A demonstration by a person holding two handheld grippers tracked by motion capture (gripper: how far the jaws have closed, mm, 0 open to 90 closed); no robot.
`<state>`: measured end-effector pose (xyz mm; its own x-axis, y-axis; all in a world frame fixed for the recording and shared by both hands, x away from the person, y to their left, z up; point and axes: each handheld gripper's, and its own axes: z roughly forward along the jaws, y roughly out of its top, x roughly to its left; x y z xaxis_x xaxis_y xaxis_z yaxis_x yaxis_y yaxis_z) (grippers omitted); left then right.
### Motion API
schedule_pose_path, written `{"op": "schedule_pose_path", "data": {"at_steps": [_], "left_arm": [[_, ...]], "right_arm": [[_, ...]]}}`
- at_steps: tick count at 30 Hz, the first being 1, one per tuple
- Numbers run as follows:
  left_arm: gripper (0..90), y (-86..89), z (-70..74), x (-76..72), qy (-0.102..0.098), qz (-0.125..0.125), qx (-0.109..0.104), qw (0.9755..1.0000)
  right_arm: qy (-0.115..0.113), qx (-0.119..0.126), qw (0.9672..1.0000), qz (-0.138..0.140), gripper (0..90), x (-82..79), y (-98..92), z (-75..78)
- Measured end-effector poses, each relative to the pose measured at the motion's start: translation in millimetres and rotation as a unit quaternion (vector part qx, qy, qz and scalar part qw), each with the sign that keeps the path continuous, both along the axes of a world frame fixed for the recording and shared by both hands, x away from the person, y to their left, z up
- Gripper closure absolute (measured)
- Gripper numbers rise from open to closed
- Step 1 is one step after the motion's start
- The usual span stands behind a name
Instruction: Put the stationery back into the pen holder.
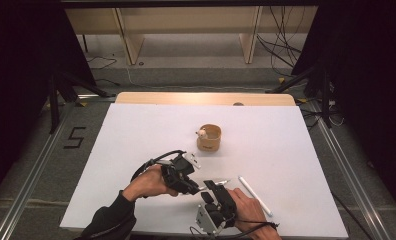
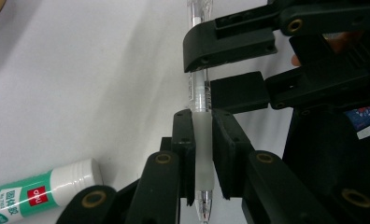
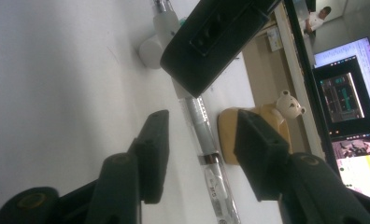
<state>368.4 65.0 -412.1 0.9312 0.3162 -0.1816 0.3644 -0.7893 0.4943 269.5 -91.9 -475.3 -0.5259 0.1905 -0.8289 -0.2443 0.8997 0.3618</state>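
Black jaws of the left gripper (image 2: 202, 154) are seen clamped on the frosted rubber grip of a clear plastic ballpoint pen (image 2: 201, 100), pads pressed flat against both sides; the pen's tip end pokes out below the pads. From above, this gripper (image 1: 195, 189) is held low over the white table sheet (image 1: 136, 135), near the front edge.

Right gripper (image 3: 201, 154): jaws are set partly open on either side of the pen's clear barrel (image 3: 206, 154), with a gap left on both sides, so nothing is gripped. It is met head-on by the left gripper.

A green-and-white glue stick with a ribbed white cap (image 2: 43, 192) is noted lying on the sheet just beside the left gripper. A white pen cap (image 1: 254, 195) lies to the right of the hands. Farther back, a round tan wooden holder with a small white bear figure on its rim (image 1: 209, 137) stands well apart.
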Motion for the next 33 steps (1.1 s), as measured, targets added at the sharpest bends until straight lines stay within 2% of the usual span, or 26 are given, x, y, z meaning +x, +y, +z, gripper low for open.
{"op": "schedule_pose_path", "data": {"at_steps": [3, 7, 14, 25, 29, 31, 33], "left_arm": [[79.7, 0.1, 0.4, -0.4, 0.002, -0.002, 0.001, 1.0000], [79.7, -0.3, 0.3, -1.9, 0.006, -0.001, -0.001, 1.0000], [79.7, 0.3, 0.4, -1.6, 0.010, -0.002, 0.001, 0.9999], [79.4, 1.6, -1.7, -0.1, 0.019, -0.001, 0.002, 0.9998], [76.6, 4.1, -0.4, 0.2, 0.020, 0.001, 0.001, 0.9998], [74.5, 7.8, 1.7, 0.3, 0.020, 0.000, -0.003, 0.9998], [72.5, 12.0, 2.6, 0.6, 0.020, 0.009, -0.008, 0.9997]], "right_arm": [[-0.002, -0.015, 0.9998, 0.010, 61.6, 1.0, 2.1, -0.2], [-0.010, -0.031, 0.9994, 0.009, 65.8, 0.9, 4.0, -1.6], [-0.022, -0.044, 0.9987, 0.010, 73.7, 0.4, 7.0, -3.8], [-0.034, -0.077, 0.9963, 0.019, 79.5, -1.8, 11.2, -9.2], [-0.041, -0.081, 0.9956, 0.024, 79.7, -1.1, 11.0, -9.1], [-0.040, -0.084, 0.9956, 0.017, 79.7, -1.7, 9.5, -10.1], [-0.038, -0.082, 0.9958, 0.015, 79.7, -1.2, 7.1, -11.2]]}}
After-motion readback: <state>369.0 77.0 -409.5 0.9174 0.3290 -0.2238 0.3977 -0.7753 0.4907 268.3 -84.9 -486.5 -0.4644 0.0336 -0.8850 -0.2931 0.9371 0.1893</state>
